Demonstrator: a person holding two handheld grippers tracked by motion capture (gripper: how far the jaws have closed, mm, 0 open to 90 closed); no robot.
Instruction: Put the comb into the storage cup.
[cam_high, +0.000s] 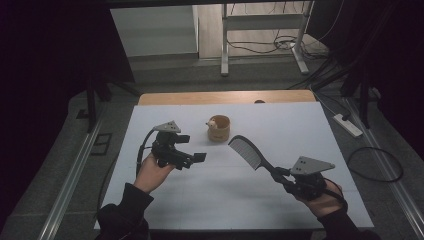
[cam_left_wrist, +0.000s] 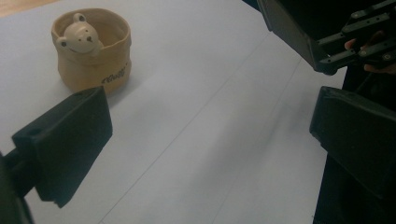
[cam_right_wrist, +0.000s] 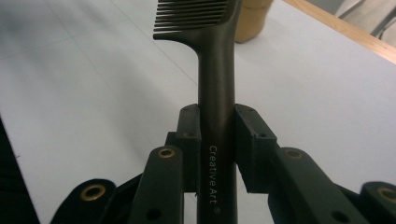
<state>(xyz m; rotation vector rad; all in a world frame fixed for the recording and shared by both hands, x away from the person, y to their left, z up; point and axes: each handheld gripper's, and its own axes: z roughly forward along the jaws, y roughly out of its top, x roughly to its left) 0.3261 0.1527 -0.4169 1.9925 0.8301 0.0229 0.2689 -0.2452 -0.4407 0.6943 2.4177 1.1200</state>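
Right tongs (cam_right_wrist: 217, 135) clamp comb (cam_right_wrist: 215, 93) handle — left tongs (cam_left_wrist: 205, 140) agape.

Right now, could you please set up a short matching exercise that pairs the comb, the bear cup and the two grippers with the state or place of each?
Things:
1. comb
2. bear cup
3. left gripper
4. right gripper

States or places:
A. jaws wide apart with nothing between them
B. stands on the white table toward its far edge
C. clamped on a dark handle
D. held off the table with its teeth end pointing toward the cup

Pairs: 1-D, 2-B, 3-A, 4-C
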